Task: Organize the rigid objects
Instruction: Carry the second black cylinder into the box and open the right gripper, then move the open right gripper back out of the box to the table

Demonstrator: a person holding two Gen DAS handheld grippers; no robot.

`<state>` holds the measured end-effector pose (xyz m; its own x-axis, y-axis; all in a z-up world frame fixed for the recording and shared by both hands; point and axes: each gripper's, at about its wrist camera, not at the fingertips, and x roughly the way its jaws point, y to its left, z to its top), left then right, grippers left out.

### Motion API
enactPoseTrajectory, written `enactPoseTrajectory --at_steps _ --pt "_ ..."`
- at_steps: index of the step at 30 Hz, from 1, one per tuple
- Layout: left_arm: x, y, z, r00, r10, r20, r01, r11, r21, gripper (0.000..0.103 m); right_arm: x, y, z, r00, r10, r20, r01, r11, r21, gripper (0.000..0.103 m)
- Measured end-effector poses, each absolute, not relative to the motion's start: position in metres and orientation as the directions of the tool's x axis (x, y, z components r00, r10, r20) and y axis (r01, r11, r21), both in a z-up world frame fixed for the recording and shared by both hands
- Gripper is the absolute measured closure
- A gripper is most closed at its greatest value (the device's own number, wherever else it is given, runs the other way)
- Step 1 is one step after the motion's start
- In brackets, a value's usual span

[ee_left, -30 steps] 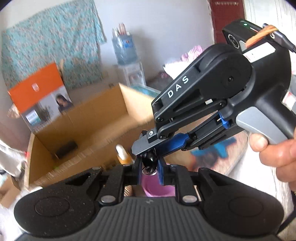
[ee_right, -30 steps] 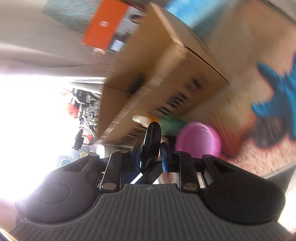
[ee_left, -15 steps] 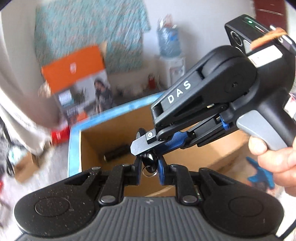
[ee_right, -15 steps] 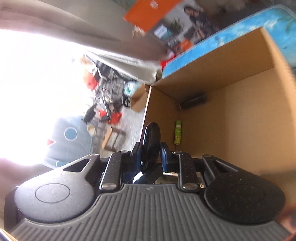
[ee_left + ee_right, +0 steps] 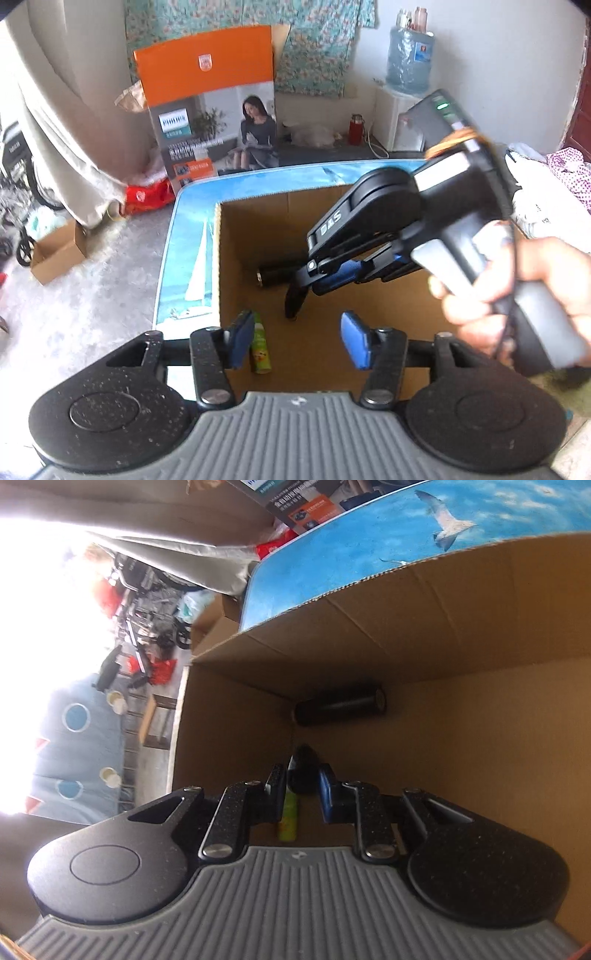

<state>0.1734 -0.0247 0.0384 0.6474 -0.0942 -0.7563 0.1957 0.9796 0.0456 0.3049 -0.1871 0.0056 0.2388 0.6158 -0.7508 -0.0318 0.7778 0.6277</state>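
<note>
Over the open cardboard box (image 5: pixel 236 258) both tools hang. The left hand-held gripper (image 5: pixel 297 341) has its blue pads (image 5: pixel 354 343) spread apart, holding nothing. The right hand-held gripper (image 5: pixel 302 786) is clamped on a small black object (image 5: pixel 303 771) — too dark to name — held above the box floor. Best, I'd judge, to lower it further before letting go, so it settles beside the green bottle (image 5: pixel 259 347) without bouncing. A black cylinder (image 5: pixel 340 707) lies against the far wall; the middle of the floor is bare cardboard. The walls stand high and the 2 tools sit close together — lift straight up.
</note>
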Motion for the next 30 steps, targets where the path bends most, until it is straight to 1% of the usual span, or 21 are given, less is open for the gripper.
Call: enactPoseTrajectory --at_steps 4,8,9,16,18,20,22,25,27,30 --pt "0.163 -0.024 0.052 0.673 -0.138 -0.727 0.205 0.979 0.005 0.041 0.301 -0.189 0.011 0.249 0.628 -0.737 -0.041 0.768 0.640 0.082" --pt "0.140 -0.018 0.066 0.709 -0.191 -0.678 0.221 0.974 -0.044 0.029 0.282 -0.205 0.035 0.294 0.654 -0.696 -0.080 0.743 0.664 0.079" --pt "0.134 -0.015 0.070 0.719 -0.207 -0.664 0.229 0.972 -0.054 0.026 0.275 -0.211 0.042 0.307 0.666 -0.680 -0.088 0.731 0.676 0.078" --pt "0.092 -0.009 0.086 0.753 -0.293 -0.589 0.295 0.951 -0.096 0.019 0.206 -0.263 0.106 0.438 0.727 -0.528 -0.184 0.648 0.740 0.074" --pt "0.079 -0.008 0.086 0.754 -0.324 -0.572 0.327 0.940 -0.101 0.018 0.180 -0.283 0.120 0.491 0.725 -0.483 -0.211 0.637 0.742 0.073" --pt "0.066 -0.007 0.084 0.756 -0.342 -0.559 0.345 0.933 -0.105 0.013 0.146 -0.308 0.133 0.551 0.711 -0.436 -0.231 0.632 0.740 0.070" --pt "0.054 -0.005 0.078 0.753 -0.369 -0.545 0.358 0.925 -0.130 0.011 0.115 -0.325 0.132 0.598 0.690 -0.408 -0.233 0.637 0.735 0.068" --pt "0.037 -0.006 0.067 0.732 -0.418 -0.539 0.394 0.904 -0.166 0.009 0.073 -0.344 0.123 0.644 0.652 -0.400 -0.222 0.660 0.718 0.067" --pt "0.029 -0.011 0.057 0.715 -0.431 -0.551 0.411 0.896 -0.168 0.009 0.047 -0.355 0.109 0.661 0.621 -0.422 -0.197 0.686 0.701 0.065" --pt "0.019 -0.023 0.039 0.684 -0.429 -0.591 0.426 0.892 -0.154 0.009 0.021 -0.366 0.083 0.663 0.588 -0.463 -0.142 0.706 0.694 0.064"
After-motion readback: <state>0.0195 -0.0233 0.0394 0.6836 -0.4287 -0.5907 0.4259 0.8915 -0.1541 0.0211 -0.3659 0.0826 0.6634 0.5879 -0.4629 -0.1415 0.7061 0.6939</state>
